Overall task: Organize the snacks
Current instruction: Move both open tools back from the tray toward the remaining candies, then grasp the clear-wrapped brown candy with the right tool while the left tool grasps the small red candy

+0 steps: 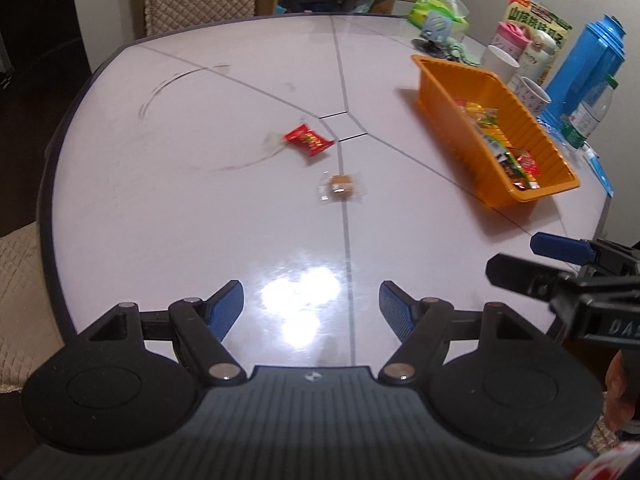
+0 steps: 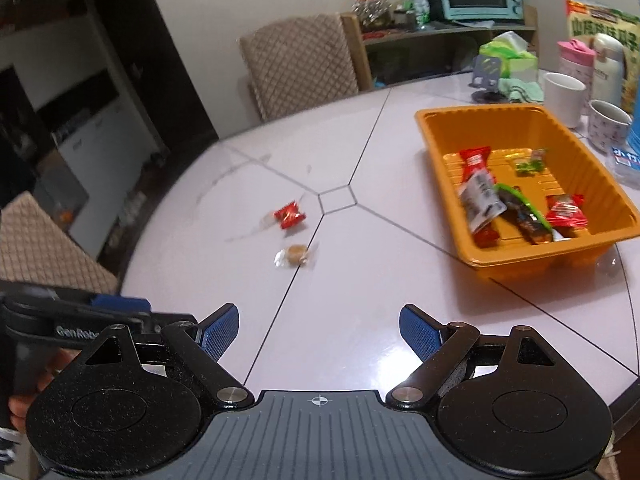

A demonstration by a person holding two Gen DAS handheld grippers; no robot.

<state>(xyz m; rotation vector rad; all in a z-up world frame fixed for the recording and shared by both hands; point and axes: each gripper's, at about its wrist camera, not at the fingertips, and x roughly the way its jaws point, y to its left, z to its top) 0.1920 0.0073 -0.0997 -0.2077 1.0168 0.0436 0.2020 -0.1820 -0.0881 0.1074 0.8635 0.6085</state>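
Red snack packet (image 1: 308,141) (image 2: 289,214) and clear-wrapped brown candy (image 1: 340,187) (image 2: 295,255) lie loose on surface (image 1: 180,208) (image 2: 360,292), candy nearer, both well ahead of jaws, apart from each other. Orange tray (image 1: 448,92) (image 2: 516,262) ahead to right, holding several wrapped snacks. Left gripper (image 1: 311,307) jaws spread wide, nothing between. Right gripper (image 2: 319,330) jaws likewise released, nothing between. Mugs, blue flask, cereal box beyond tray.

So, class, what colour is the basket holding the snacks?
Orange basket; the right wrist view shows it best.
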